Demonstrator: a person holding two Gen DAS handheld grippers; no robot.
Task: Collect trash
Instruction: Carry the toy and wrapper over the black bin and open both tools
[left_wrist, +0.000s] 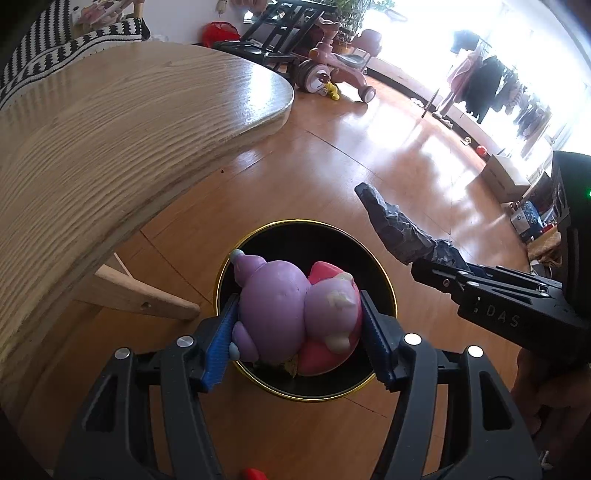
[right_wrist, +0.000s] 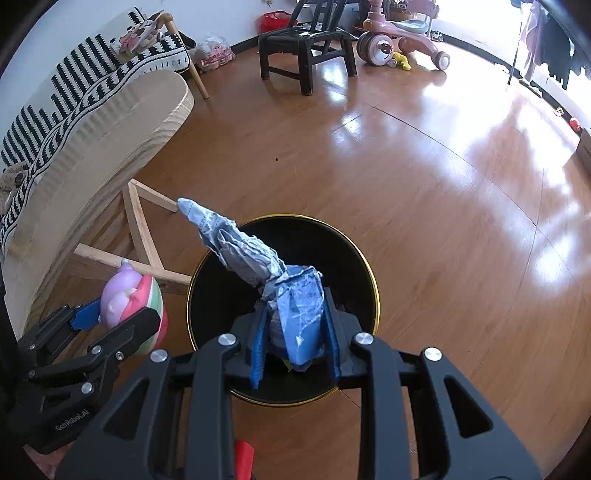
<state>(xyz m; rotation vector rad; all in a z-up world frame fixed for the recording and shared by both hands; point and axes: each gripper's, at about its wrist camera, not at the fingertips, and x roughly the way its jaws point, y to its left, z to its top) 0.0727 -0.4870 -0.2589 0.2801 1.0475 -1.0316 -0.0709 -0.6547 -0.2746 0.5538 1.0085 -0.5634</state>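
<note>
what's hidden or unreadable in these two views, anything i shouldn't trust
- Inside of the black gold-rimmed bin: left wrist view, covered by the purple and pink squishy toy in the left gripper; right wrist view, by the crumpled blue-grey paper wrapper in the right gripper.
- Small red object: both views, cut off by the bottom edge.
- Print on the wrapper: too small.

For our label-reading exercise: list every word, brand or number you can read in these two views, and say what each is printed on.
"DAS": on the side of the right tongs, cut off by a hand.
"GenRobot.AI": on the body of the left tongs.
Print on the crumpled paper wrapper held by the right tongs: too creased and small to read.
Print on the plastic bag by the wall: blurred.
</note>
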